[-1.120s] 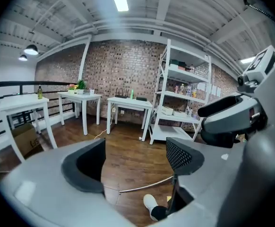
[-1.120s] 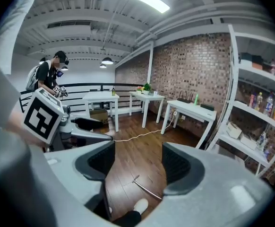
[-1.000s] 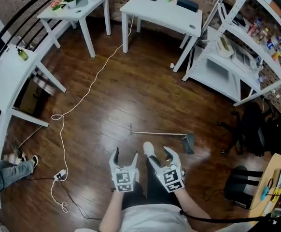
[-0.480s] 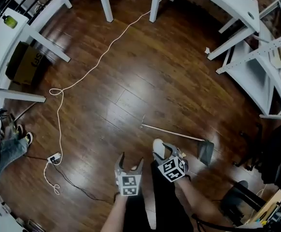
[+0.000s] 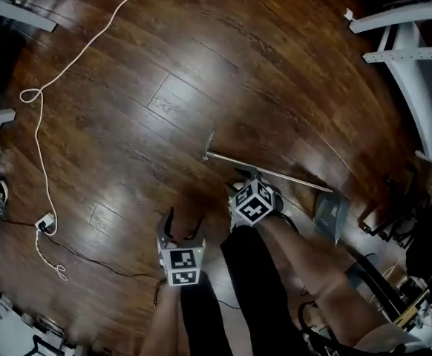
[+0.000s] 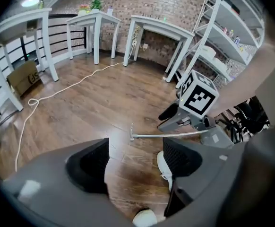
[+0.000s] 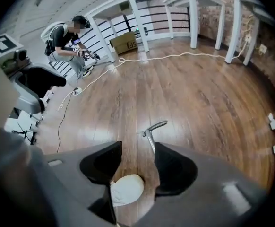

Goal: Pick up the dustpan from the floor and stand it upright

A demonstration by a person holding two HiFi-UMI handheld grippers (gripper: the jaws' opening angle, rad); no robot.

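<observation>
The dustpan lies flat on the wooden floor, its long metal handle [image 5: 268, 170] running left from the grey pan [image 5: 332, 217]. My right gripper [image 5: 246, 178] hangs just above the middle of the handle. Its jaws are closing with nothing pressed between them. In the right gripper view the handle's end [image 7: 151, 129] runs down beside the right-hand finger [image 7: 173, 167]. My left gripper [image 5: 180, 227] is lower left of the handle, clear of it, with its jaws closing on nothing. The left gripper view shows the handle [image 6: 168, 135] ahead and the right gripper [image 6: 187, 110] over it.
A white cable [image 5: 49, 117] snakes across the floor to a power strip [image 5: 44, 221] at left. White shelf legs [image 5: 416, 65] stand at upper right. My white shoe [image 7: 127, 189] sits under the right gripper. A crouching person [image 7: 66, 37] and a cardboard box [image 6: 24, 77] are farther off.
Both grippers have sunk towards the floor and the head view has dropped closer. The right gripper now sits over the dustpan handle. The dustpan has not moved.
</observation>
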